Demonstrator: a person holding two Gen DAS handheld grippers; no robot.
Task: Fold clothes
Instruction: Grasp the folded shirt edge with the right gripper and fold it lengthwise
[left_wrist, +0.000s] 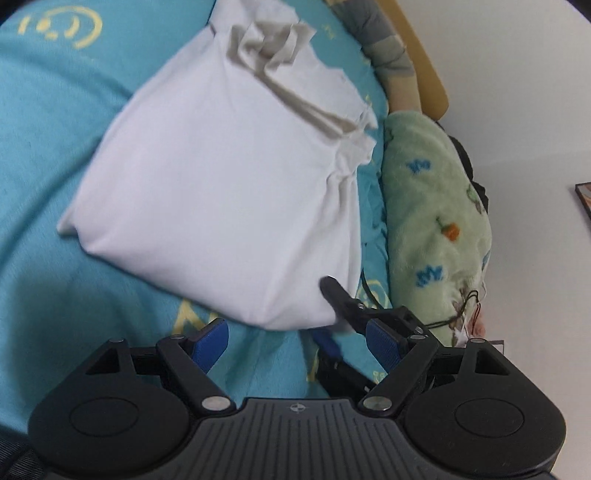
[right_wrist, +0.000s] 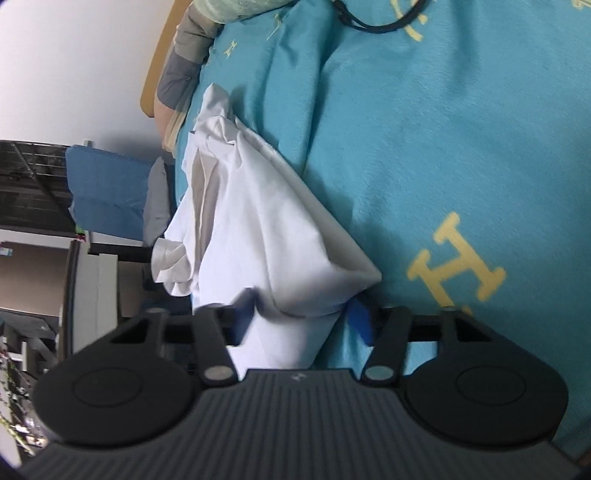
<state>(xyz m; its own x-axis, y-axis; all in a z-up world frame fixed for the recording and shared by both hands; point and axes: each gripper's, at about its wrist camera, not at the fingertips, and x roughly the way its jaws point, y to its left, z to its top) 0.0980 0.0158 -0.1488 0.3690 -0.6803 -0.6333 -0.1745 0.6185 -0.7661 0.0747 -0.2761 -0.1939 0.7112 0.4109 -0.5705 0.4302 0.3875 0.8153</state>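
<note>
A white garment (left_wrist: 221, 184) lies folded into a rough rectangle on the turquoise blanket (left_wrist: 55, 129). Its crumpled end is at the far side. My left gripper (left_wrist: 299, 341) is open and empty, just short of the garment's near corner. In the left wrist view the right gripper (left_wrist: 341, 299) reaches in at the garment's near right corner. In the right wrist view the white garment (right_wrist: 266, 229) runs between my right gripper's blue pads (right_wrist: 358, 317). The right gripper (right_wrist: 301, 317) stands wide, with cloth bunched between the fingers.
A green fleece blanket (left_wrist: 436, 206) with small prints lies along the right of the garment. A black cable (right_wrist: 380, 22) lies on the turquoise blanket. A wooden headboard (left_wrist: 428, 66) and white wall are beyond. A blue chair (right_wrist: 107, 192) stands off the bed.
</note>
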